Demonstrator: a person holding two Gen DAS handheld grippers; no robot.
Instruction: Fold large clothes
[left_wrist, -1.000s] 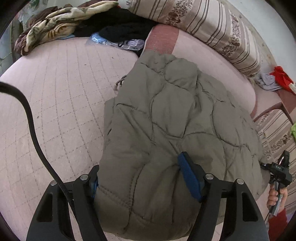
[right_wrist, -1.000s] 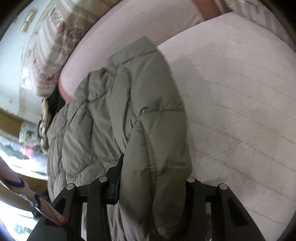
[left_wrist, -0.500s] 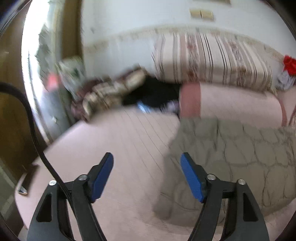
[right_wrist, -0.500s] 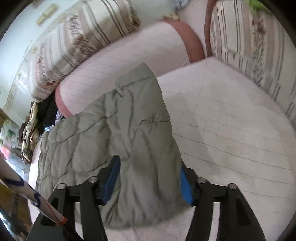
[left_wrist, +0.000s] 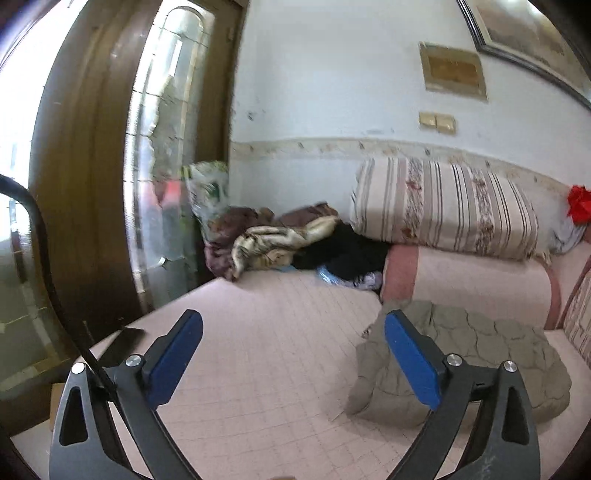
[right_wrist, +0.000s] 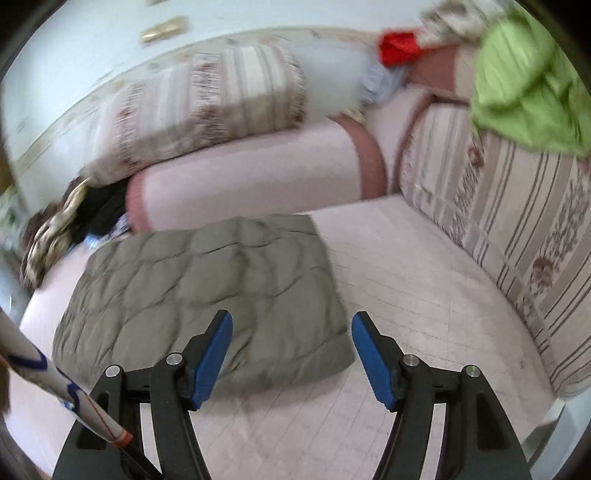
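Olive-grey quilted jacket (right_wrist: 207, 291) lies folded into a flat, puffy rectangle on the pink mattress (right_wrist: 424, 295)

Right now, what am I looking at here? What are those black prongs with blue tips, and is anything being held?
No robot here: a person holds a two-finger gripper in each hand, with a wide-angle camera on each looking along its fingers. One picture comes from the left gripper, the other from the right gripper. Both are open and hold nothing. On the pink quilted sofa seat lies a folded grey-green quilted jacket. Behind it are a striped cushion and a heap of clothes.
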